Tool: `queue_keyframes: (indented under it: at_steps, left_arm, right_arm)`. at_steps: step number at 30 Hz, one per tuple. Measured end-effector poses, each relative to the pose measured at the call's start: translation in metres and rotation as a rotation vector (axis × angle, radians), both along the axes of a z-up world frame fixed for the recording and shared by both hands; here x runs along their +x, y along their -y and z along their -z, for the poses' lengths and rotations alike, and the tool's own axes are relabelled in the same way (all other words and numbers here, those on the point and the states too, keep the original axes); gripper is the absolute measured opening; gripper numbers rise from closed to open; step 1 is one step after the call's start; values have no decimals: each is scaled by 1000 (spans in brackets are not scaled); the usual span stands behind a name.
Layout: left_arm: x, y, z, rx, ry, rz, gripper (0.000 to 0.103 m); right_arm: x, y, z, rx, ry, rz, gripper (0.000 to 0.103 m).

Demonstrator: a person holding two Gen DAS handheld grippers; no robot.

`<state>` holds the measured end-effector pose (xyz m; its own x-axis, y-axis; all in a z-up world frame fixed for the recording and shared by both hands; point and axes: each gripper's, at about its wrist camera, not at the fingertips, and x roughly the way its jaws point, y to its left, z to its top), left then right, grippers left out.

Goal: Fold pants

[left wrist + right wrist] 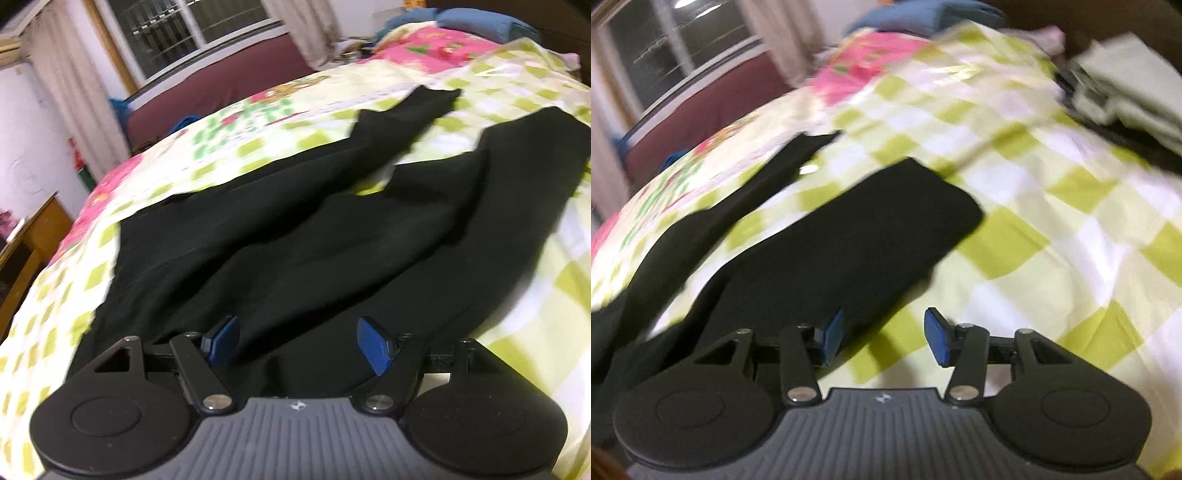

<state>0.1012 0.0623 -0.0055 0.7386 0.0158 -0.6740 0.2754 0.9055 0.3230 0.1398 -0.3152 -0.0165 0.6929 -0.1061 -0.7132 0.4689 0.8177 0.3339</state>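
Both tools empty — left tool (pixel 297 341) wide over the pants (pixel 295 236), right tool (pixel 882 334) opening; pinch each leg's hem (pixel 945 206) cleanly on the bed (pixel 1052 221).

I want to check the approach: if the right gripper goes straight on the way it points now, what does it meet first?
Probably the checked bedsheet, close beside the edge of the black pants leg. The right gripper has nothing between its opening jaws; blur leaves depth unclear.

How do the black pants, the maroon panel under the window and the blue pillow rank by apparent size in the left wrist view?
1. black pants, largest, though closest to the camera
2. maroon panel
3. blue pillow, smallest, but farthest away
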Motion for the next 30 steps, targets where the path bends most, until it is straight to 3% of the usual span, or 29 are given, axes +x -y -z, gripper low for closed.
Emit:
queue_keyframes:
  at_steps: [7, 8, 9, 10, 12, 17, 19, 22, 24, 25, 27, 30]
  left_arm:
    - [10, 42, 14, 11, -16, 78, 84]
    - [11, 46, 15, 12, -20, 80, 84]
    - [12, 49, 16, 15, -24, 80, 84]
    - [13, 52, 15, 18, -26, 80, 84]
    - [13, 56, 15, 23, -23, 86, 84]
    - [3, 64, 13, -5, -8, 113, 84]
    - [3, 69, 20, -15, -32, 118, 84]
    - [4, 72, 28, -5, -49, 107, 85]
    - [-1, 68, 23, 1, -37, 115, 85]
    - [-2, 65, 20, 3, -29, 116, 85]
    - [-7, 51, 10, 12, -5, 117, 85]
    - [-5, 24, -4, 49, 46, 116, 85]
  right_arm:
    - [31, 30, 14, 149, 83, 78, 50]
    - [34, 34, 15, 169, 84, 80, 45]
    - [39, 40, 17, 189, 77, 85, 18]
    - [41, 46, 18, 226, 74, 90, 6]
    - [31, 54, 10, 252, 116, 92, 5]
    - [-17, 70, -21, 151, 206, 101, 5]
    - [-23, 76, -18, 99, 143, 124, 5]
    - [-19, 81, -2, 41, -30, 137, 9]
    - [-31, 78, -8, 21, -14, 145, 12]
    - [-36, 74, -16, -17, -8, 158, 19]
    - [-43, 61, -32, -142, 2, 157, 24]
    - [-35, 36, -55, -269, 55, 16, 24]
